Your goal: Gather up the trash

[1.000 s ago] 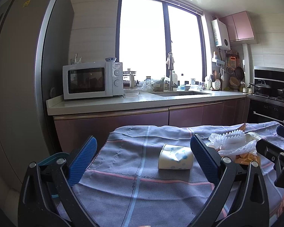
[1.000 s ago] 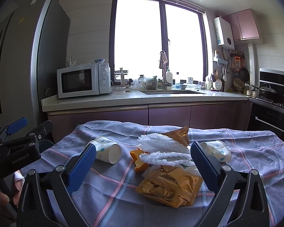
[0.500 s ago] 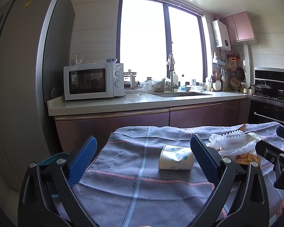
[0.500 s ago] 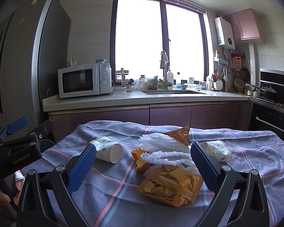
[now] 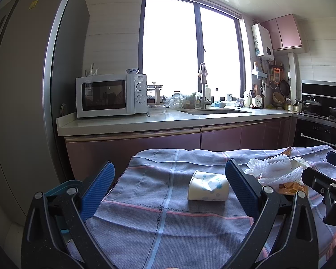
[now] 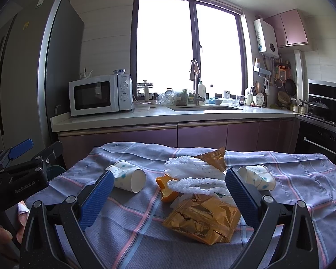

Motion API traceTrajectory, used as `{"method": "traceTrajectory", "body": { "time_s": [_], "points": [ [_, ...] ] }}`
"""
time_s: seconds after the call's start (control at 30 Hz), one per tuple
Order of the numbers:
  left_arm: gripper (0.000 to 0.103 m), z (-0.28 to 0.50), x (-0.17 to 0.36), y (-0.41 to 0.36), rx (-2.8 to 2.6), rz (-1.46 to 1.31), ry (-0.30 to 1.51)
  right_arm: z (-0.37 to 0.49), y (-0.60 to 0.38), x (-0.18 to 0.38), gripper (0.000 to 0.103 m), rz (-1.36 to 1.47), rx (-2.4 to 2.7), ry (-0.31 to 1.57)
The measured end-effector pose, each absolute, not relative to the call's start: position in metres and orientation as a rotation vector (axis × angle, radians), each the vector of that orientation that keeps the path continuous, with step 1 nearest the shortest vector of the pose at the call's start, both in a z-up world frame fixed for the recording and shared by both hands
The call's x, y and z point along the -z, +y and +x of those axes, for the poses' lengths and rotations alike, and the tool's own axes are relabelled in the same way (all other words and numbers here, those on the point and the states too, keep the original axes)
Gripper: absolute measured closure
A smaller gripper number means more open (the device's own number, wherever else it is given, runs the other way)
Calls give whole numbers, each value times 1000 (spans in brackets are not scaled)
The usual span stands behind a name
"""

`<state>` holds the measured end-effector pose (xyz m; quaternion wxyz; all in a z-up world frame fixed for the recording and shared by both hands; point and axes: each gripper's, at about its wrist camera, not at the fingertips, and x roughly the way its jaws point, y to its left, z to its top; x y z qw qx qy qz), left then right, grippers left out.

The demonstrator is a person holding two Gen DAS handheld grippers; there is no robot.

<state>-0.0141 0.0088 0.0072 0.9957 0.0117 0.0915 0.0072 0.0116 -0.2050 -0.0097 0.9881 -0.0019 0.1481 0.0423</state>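
Your left gripper (image 5: 169, 190) has its blue pads spread wide, nothing between them touching either pad. It hangs above the checked cloth (image 5: 145, 213). A paper cup (image 5: 208, 189) lies on its side on the cloth, ahead of the gripper and close in to the right-hand pad (image 5: 240, 190); whether cup and pad touch cannot be told from this view. Beyond that pad, further right, a heap of white foam netting (image 5: 273, 168) sits over a bit of gold wrapper (image 5: 291, 187).

Your right gripper (image 6: 169, 192) is likewise wide apart and empty, held above the same cloth (image 6: 127, 224). Between its pads, nearest the tool: a crumpled gold snack wrapper (image 6: 202, 219), flat on the cloth. Just ahead of it, the foam netting (image 6: 194, 174) in two looped strands, with an orange peel piece (image 6: 165, 189) against its left side. A second gold wrapper (image 6: 214, 158) lies behind the netting.

The spotted cup (image 6: 128, 178) lies on its side, mouth facing the tool, just beyond the left pad (image 6: 96, 199). Another paper cup (image 6: 257, 177), also tipped over, lies just beyond the right pad (image 6: 242, 197).

At the left edge of the right wrist view, your left gripper's black body shows, lettered "GenRobot.AI", with part of your hand (image 6: 2, 235) below it. A teal rim (image 5: 62, 187) shows behind the left pad in the left wrist view, off the cloth's edge; what it belongs to cannot be told.
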Motion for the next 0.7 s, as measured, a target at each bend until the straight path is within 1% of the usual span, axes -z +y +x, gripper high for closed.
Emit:
{"method": "traceTrajectory", "body": {
  "time_s": [0.7],
  "points": [
    [6, -5, 0, 2, 19, 31, 222, 16, -217, 14, 7, 23, -88, 315]
  ]
}}
